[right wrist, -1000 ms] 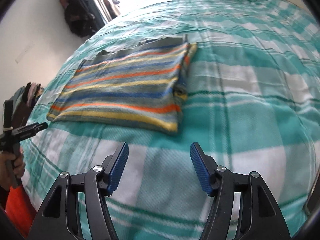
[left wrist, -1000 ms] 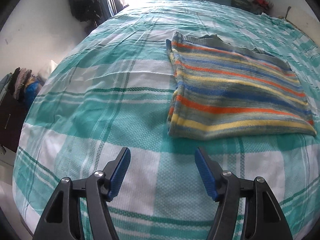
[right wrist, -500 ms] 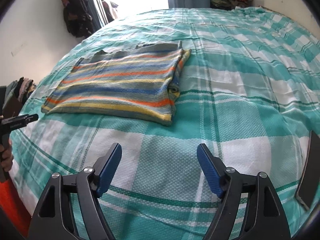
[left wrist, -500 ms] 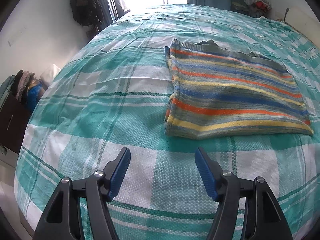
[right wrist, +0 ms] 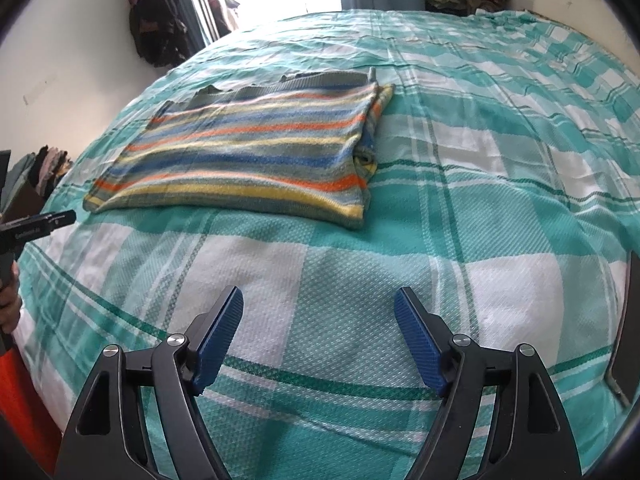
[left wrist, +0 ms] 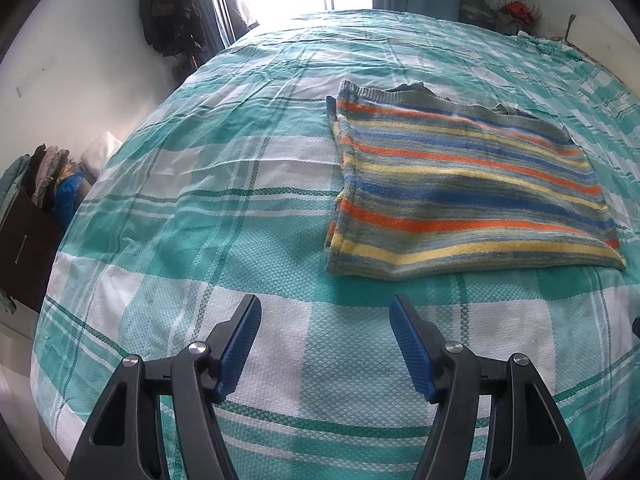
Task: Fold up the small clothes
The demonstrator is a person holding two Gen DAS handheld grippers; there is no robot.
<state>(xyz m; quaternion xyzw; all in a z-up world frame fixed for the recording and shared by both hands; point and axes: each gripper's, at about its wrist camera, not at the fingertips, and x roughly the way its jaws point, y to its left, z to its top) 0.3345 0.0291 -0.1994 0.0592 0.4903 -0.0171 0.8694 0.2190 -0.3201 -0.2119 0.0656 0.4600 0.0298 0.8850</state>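
Note:
A striped knit garment [left wrist: 460, 184] in orange, blue, yellow and grey lies folded flat on the bed; in the right wrist view the same garment [right wrist: 248, 156] sits up and to the left. My left gripper [left wrist: 324, 312] hovers over the bedspread just short of the garment's near edge, open with nothing between its blue pads. My right gripper [right wrist: 318, 300] is open too, over bare bedspread, below and to the right of the garment. The other gripper's black tip [right wrist: 40, 226] and a hand [right wrist: 8, 300] show at the left edge of the right wrist view.
The bed carries a teal and white checked cover [left wrist: 200, 220]. Dark clothes hang by a bright doorway [left wrist: 172, 12]. A pile of clothes [left wrist: 508, 0] sits beyond the bed's far end. More clothes lie stacked on a dark cabinet [left wrist: 40, 184] at the left.
The right gripper's jaws have spread wider and it has pulled back, so the garment looks farther off. The left view has barely shifted.

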